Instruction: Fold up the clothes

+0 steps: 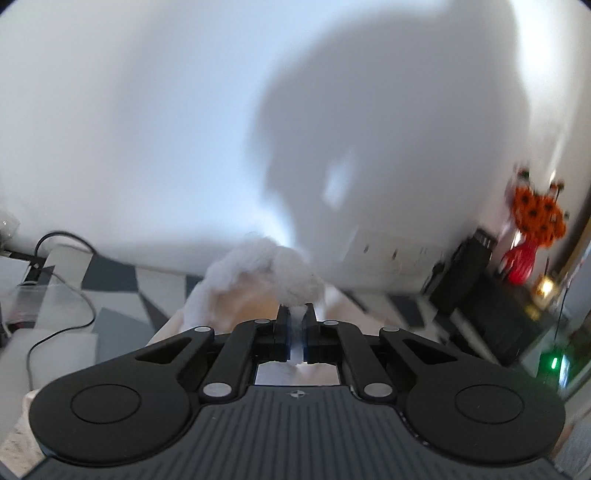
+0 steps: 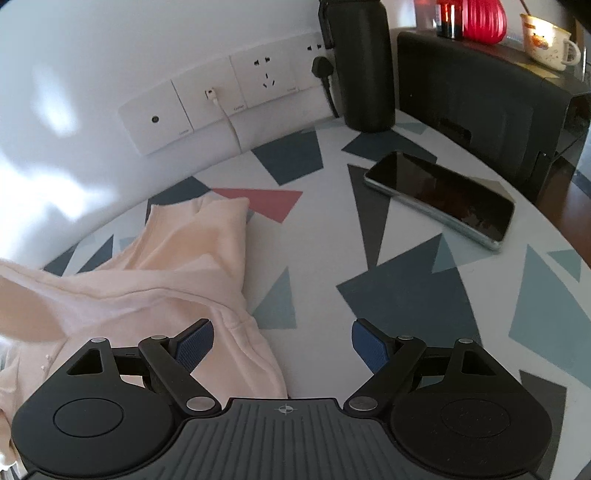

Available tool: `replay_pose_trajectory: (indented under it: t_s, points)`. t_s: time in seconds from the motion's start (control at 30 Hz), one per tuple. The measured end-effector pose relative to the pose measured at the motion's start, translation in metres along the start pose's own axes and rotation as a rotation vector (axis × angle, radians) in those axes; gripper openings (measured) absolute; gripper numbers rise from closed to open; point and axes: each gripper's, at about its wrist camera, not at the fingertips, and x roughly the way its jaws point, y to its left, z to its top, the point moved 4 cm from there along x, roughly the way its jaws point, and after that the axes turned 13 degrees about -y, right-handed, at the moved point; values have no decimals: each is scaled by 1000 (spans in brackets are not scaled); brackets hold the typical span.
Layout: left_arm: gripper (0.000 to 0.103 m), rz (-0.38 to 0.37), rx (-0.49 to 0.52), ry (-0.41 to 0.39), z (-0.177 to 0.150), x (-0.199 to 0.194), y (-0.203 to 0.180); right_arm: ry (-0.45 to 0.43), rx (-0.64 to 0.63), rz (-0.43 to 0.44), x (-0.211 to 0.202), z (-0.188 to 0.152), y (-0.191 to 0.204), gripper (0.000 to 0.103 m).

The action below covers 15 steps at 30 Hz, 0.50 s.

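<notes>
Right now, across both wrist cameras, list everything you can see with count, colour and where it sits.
garment: one, pale pink, on table at left, bunched part lifted in left jaws
table: one, white with blue, grey, red triangles
phone: one, black, right on table
bottle: one, black, by wall
black box: one, right rear
vase: one, red, on box
mug: one, cream, on box
wall sockets: white row
left gripper: shut on cloth
right gripper: open

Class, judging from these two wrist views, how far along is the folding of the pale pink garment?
Done: nothing looks folded; the pale pink garment lies rumpled on the patterned table. In hand: the left gripper is shut on a bunched, lifted part of it. The right gripper is open, holding nothing, beside the garment's edge. Left: essentially all the folds.
</notes>
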Motion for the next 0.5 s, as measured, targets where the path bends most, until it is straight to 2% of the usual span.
replay_pose_trajectory:
  t_s: [0.17,0.27,0.3,0.37,0.43,0.5]
  points:
    - [6,80,-24,207,-68,8,32,15,-10,1,0,-4,4,80]
    - [7,50,-85,298,-96,4,42,13,-11,0,-1,-3,5,80]
    - [10,27,-115,320,-102,1,44,13,-10,1,-1,-3,5,80]
    - [26,-10,-190,354,-107,-5,48,13,-11,2,0,-1,7,80]
    - [50,-20,-271,345,-109,-9,51,14,-12,5,1,1,9,80]
    - [57,-18,-357,308,-111,-10,56,14,-21,15,2,3,12,80]
